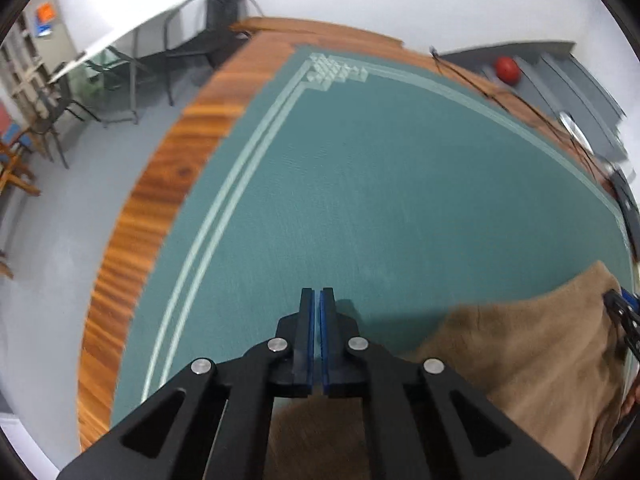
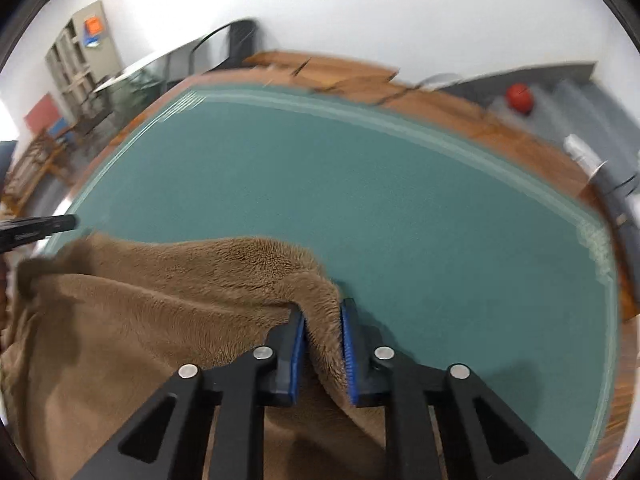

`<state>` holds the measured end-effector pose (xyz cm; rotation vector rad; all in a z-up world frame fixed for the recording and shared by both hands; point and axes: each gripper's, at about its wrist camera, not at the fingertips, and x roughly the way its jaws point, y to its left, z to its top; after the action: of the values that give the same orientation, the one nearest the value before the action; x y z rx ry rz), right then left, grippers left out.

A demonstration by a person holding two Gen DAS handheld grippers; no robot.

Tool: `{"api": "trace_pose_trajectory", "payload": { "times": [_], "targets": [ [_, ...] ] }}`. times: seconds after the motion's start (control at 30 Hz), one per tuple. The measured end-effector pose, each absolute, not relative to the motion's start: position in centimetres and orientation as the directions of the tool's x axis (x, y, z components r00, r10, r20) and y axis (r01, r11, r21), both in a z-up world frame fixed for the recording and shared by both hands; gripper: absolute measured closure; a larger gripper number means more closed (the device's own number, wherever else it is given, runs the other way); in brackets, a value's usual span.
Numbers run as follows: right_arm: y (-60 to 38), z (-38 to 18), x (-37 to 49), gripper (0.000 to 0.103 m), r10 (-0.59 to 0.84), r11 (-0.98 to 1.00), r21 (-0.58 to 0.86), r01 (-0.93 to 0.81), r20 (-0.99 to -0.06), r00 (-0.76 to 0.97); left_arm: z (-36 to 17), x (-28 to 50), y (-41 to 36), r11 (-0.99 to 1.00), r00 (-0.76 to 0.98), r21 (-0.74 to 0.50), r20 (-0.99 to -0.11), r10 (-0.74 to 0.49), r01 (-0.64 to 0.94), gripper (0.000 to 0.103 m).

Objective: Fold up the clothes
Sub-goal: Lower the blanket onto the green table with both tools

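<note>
A brown fleece garment (image 2: 160,304) lies on the green mat (image 2: 400,200), bunched toward the near left. My right gripper (image 2: 322,308) is shut on a raised fold of it, and the fleece fills the gap between the blue pads (image 2: 349,344). My left gripper (image 1: 317,294) is shut over bare mat (image 1: 360,180), its pads nearly touching and no cloth showing between them. The garment (image 1: 520,352) spreads to its right and under its body. The left gripper's tip (image 2: 60,224) shows at the left edge of the right wrist view, just beyond the garment's far corner.
The mat with pale border lines covers a wooden table (image 1: 160,208). Black cords (image 1: 520,100) and a metal object (image 1: 576,132) lie along the far right edge. Beyond are a red ball (image 1: 507,69), chairs (image 1: 192,48) and grey floor (image 1: 60,240).
</note>
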<state>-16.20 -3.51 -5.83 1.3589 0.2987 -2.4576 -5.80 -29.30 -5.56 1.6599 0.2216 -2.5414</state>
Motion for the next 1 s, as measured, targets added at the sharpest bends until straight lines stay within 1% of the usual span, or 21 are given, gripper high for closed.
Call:
{"api": "trace_pose_trajectory", "payload": {
  "times": [0.07, 0.17, 0.27, 0.37, 0.4, 0.47, 0.5, 0.6, 0.73, 0.77, 0.93, 1.0],
  "targets": [
    [-3.9, -5.1, -16.8, 0.086, -0.135, -0.936, -0.075, 0.344, -0.825, -0.548, -5.2, -6.7, -29.6, -0.982, -0.405, -0.079, -0.914, 0.002, 0.173, 0.100],
    [-4.2, -5.2, -17.5, 0.085, -0.083, -0.933, -0.144, 0.330, -0.806, -0.586, -4.8, -6.2, -29.7, -0.978, -0.402, -0.164, -0.910, 0.101, 0.126, 0.100],
    [-3.2, -4.9, -17.3, 0.085, -0.115, -0.934, -0.096, 0.344, -0.831, -0.544, -4.1, -4.5, -28.5, -0.978, -0.387, -0.207, -0.904, 0.181, 0.025, 0.099],
    [-3.5, -3.9, -15.7, 0.083, -0.188, -0.931, -0.027, 0.364, -0.820, -0.541, -3.9, -2.8, -27.0, -0.983, -0.370, -0.179, -0.911, 0.181, -0.039, 0.094],
    [-3.6, -3.5, -15.0, 0.077, -0.216, -0.927, -0.003, 0.376, -0.814, -0.540, -4.4, -2.9, -26.9, -0.987, -0.357, -0.158, -0.920, 0.160, -0.036, 0.094],
    [-4.6, -3.6, -14.2, 0.048, -0.254, -0.911, 0.021, 0.413, -0.817, -0.518, -5.9, -3.5, -26.8, -0.995, -0.333, -0.102, -0.938, 0.099, -0.008, 0.094],
    [-5.1, -3.7, -13.8, 0.029, -0.272, -0.902, 0.032, 0.431, -0.818, -0.507, -6.6, -3.8, -26.8, -0.997, -0.321, -0.074, -0.945, 0.069, 0.005, 0.094],
    [-6.6, -4.1, -12.8, 0.027, -0.314, -0.875, 0.060, 0.480, -0.826, -0.468, -7.3, -4.8, -26.7, -0.999, -0.339, -0.016, -0.941, 0.005, 0.029, 0.094],
    [-7.6, -5.7, -12.2, 0.027, -0.290, -0.873, 0.048, 0.485, -0.851, -0.437, -8.1, -6.6, -26.4, -0.989, -0.375, 0.146, -0.915, -0.147, 0.031, 0.094],
    [-7.8, -6.4, -12.3, 0.027, -0.279, -0.875, 0.043, 0.482, -0.858, -0.430, -7.9, -6.8, -26.6, -0.991, -0.381, 0.131, -0.915, -0.132, 0.031, 0.094],
    [-7.6, -7.8, -12.0, 0.027, -0.250, -0.876, 0.026, 0.481, -0.878, -0.408, -6.0, -5.0, -29.3, -0.997, -0.379, -0.069, -0.924, 0.050, 0.035, 0.094],
    [-7.5, -7.3, -11.5, 0.027, -0.257, -0.872, 0.023, 0.490, -0.872, -0.417, -4.6, -2.7, -30.6, -0.994, -0.393, -0.101, -0.916, 0.083, 0.027, 0.089]
  ]
}}
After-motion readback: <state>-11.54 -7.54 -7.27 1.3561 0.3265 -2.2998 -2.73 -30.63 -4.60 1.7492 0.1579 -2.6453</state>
